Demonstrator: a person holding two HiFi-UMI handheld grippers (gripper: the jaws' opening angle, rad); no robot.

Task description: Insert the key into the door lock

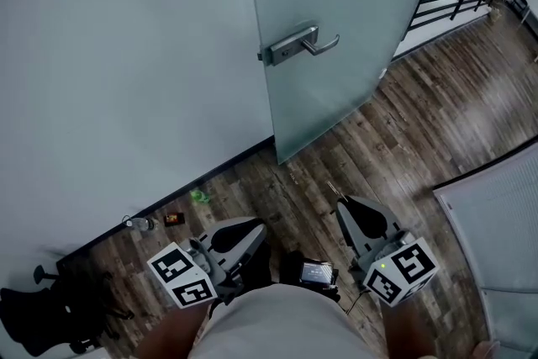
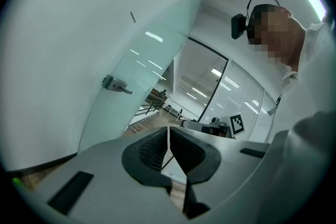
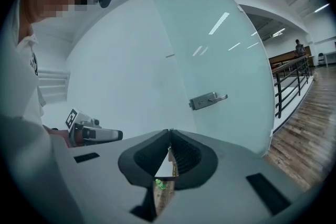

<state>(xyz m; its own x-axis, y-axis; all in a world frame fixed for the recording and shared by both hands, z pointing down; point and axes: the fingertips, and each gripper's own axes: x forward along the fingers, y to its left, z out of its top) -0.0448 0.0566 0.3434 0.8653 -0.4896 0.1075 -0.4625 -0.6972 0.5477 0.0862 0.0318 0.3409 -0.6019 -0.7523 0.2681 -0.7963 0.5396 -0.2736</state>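
A frosted glass door (image 1: 336, 13) stands ajar ahead, its metal lever handle (image 1: 301, 44) on a plate near the door's edge. The handle (image 2: 116, 84) also shows small and far in the left gripper view, and the handle (image 3: 208, 99) lies ahead and slightly right in the right gripper view. Both grippers are low by the person's waist, well short of the door. My left gripper (image 1: 257, 226) is shut with nothing between its jaws (image 2: 168, 128). My right gripper (image 1: 343, 203) is shut, and a thin dark key (image 1: 333, 188) pokes out from its tips toward the door.
A pale wall (image 1: 126, 55) runs left of the door. Along its foot lie a green scrap (image 1: 200, 197), a small dark-orange item (image 1: 174, 219) and a clear item (image 1: 139, 224). A black chair base (image 1: 42, 307) is bottom left, a black railing (image 1: 445, 0) beyond the door, a white panel (image 1: 496, 231) at right.
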